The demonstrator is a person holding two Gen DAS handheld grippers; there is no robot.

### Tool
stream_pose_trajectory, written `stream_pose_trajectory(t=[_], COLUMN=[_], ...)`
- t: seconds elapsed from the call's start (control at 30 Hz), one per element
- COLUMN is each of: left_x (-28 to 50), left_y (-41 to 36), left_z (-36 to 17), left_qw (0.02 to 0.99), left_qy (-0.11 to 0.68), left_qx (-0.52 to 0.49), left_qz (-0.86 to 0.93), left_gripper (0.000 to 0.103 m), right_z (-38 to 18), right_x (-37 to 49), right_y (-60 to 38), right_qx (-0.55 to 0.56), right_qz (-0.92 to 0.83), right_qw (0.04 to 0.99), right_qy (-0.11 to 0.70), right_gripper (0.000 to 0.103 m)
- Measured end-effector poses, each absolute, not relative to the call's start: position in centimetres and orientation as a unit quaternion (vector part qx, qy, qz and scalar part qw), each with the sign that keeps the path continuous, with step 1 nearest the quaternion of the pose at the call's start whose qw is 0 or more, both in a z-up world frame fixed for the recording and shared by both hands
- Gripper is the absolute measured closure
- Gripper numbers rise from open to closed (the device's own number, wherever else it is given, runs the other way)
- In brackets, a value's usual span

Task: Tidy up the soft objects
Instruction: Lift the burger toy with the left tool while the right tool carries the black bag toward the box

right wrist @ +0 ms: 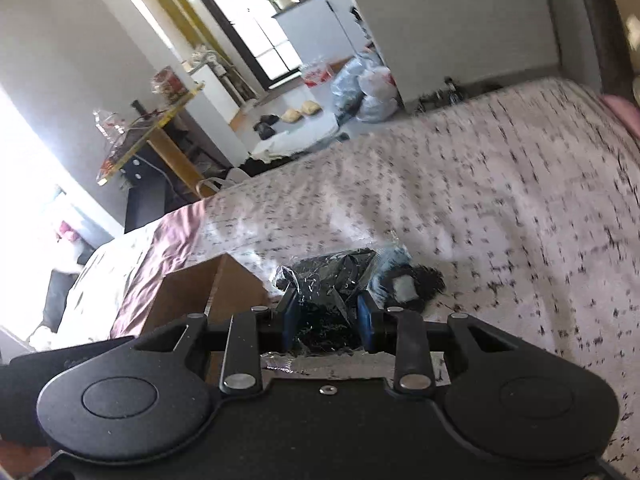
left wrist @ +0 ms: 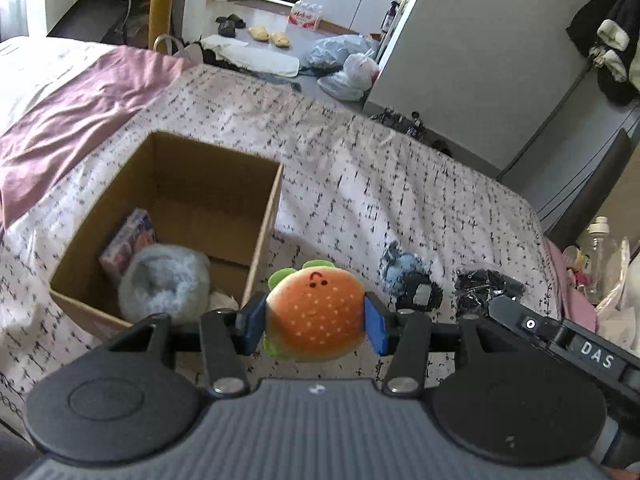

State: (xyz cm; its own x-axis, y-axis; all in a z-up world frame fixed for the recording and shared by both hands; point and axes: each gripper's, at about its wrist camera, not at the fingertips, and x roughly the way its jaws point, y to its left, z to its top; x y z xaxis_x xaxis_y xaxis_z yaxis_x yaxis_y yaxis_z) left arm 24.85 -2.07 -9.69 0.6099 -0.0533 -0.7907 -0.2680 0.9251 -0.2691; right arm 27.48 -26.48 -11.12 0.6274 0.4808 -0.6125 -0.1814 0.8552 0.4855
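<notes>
Pale bedding printed with small black marks covers the bed (left wrist: 360, 168), and a mauve sheet (left wrist: 72, 112) lies across its far left part. Beyond the bed edge the grey floor carries dark and yellow slippers (left wrist: 268, 34), a pack of bottled water (left wrist: 306, 16) and several plastic bags (left wrist: 348, 60) beside a white wall; a yellow-legged worktop (right wrist: 160, 136) stands by the bright window on the left. On the bed's left half sits an open cardboard box (left wrist: 180, 184), and inside it a fluffy grey-blue plush (left wrist: 164, 284) lies against a small colourful packet (left wrist: 128, 240). Just right of the box's near corner, the left claw (left wrist: 316, 316) pinches a hamburger plush (left wrist: 316, 312) between its blue pads, holding it above the bedding, outside the box. Further right on the bedding rest a blue-and-black soft item (left wrist: 408, 280) and, near it, a black item in clear wrap (right wrist: 332, 284). The right claw (right wrist: 328, 320) has its blue pads on either side of that wrapped item; motion blur keeps me from telling whether they press it. In the left wrist view, the right claw's black body crosses the lower right corner, in front of the wrapped item.
</notes>
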Motion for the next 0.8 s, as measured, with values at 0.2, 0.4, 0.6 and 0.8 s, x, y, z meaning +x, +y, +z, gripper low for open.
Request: stream_pose_trajectory(t=[0.2, 0.4, 0.6, 0.8], left_x=[24.3, 23.6, 23.2, 23.3], left_y=[0.3, 3.0, 6.1, 9.2], left_z=[-8.7, -8.0, -7.2, -7.3], left_qw=[0.880, 0.881, 0.884, 0.887], left_qy=[0.431, 0.423, 0.411, 0.409], left_qx=[-0.191, -0.200, -0.207, -0.198], left_qz=[0.063, 0.069, 0.078, 0.087], left_gripper=[0.053, 0.053, 0.053, 0.053], right_z=[-9.1, -8.0, -7.2, -6.7], right_x=[26.9, 26.5, 26.4, 26.4], right_y=[-24.6, -22.0, -19.1, -16.4], right_qx=[0.181, 0.179, 0.173, 0.167], right_qz=[0.190, 0.193, 0.203, 0.206], right_qw=[0.889, 0.890, 0.891, 0.891], right_qy=[0.374, 0.372, 0.368, 0.369], right_gripper=[0.072, 0.072, 0.072, 0.072])
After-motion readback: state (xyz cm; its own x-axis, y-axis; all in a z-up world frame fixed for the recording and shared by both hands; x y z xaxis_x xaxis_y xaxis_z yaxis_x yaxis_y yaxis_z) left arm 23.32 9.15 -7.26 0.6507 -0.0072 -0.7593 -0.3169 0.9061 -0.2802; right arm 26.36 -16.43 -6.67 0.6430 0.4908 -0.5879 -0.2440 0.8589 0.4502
